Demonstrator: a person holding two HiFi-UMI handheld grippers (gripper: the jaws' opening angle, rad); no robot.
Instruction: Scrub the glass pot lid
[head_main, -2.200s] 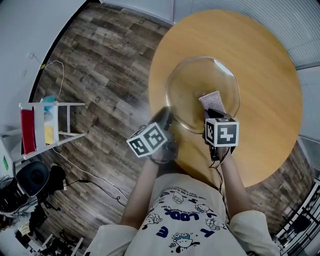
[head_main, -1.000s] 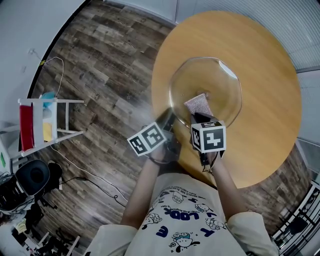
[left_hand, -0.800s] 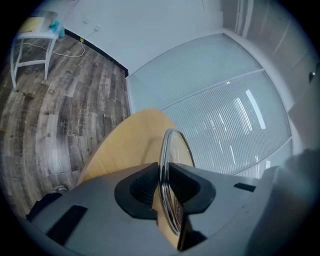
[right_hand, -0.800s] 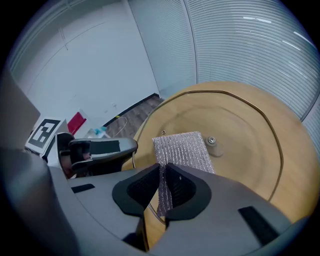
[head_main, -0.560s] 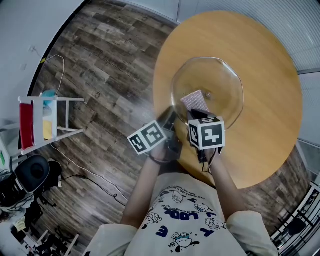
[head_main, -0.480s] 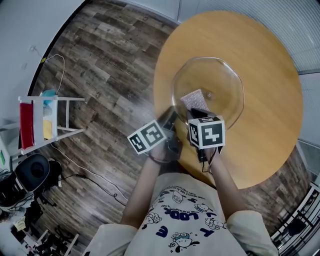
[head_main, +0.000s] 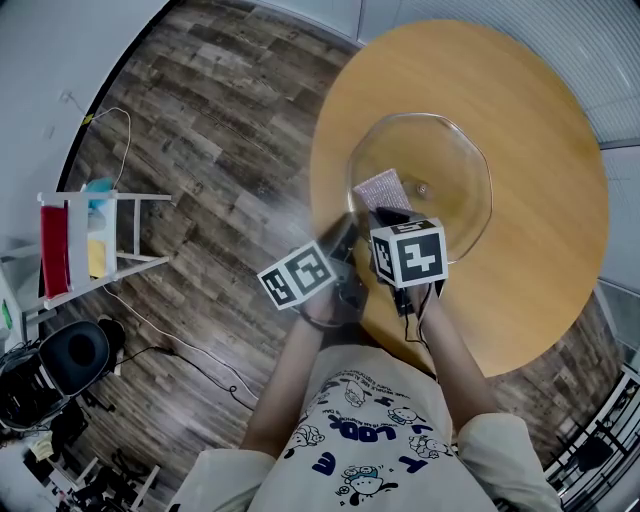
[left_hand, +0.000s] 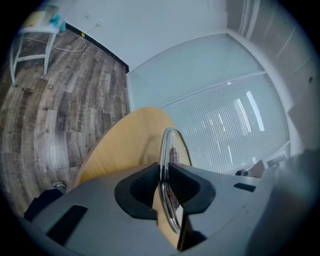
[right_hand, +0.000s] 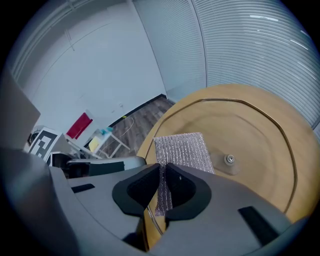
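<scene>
Glass pot lid (head_main: 452, 150) sits over the near left part of the round wooden desk (head_main: 545, 200), hollow side up, with a small screw (right_hand: 230, 159) at its centre. The left tongs (left_hand: 164, 182) are clenched on its metal rim at the edge nearest the person. In the left gripper view the rim runs edge-on between the two dark pads, pinched from both sides.

The right tongs (right_hand: 164, 186) grasp a scrub pad (right_hand: 182, 149), a silvery-pink mesh rectangle, by its near end. The rest of the pad lies against the inner face of the lid, between the rim and the screw. In the head view it lies just left of the screw.

The two tongs are close beside each other at the lid's near edge, with their marker cubes almost side by side. Whether the far edge of the lid touches the desk cannot be told.

Past the desk's left edge is a dark plank floor (head_main: 220, 130). A white rack (head_main: 95, 255) holding red and yellow things stands there, well apart from the desk.
</scene>
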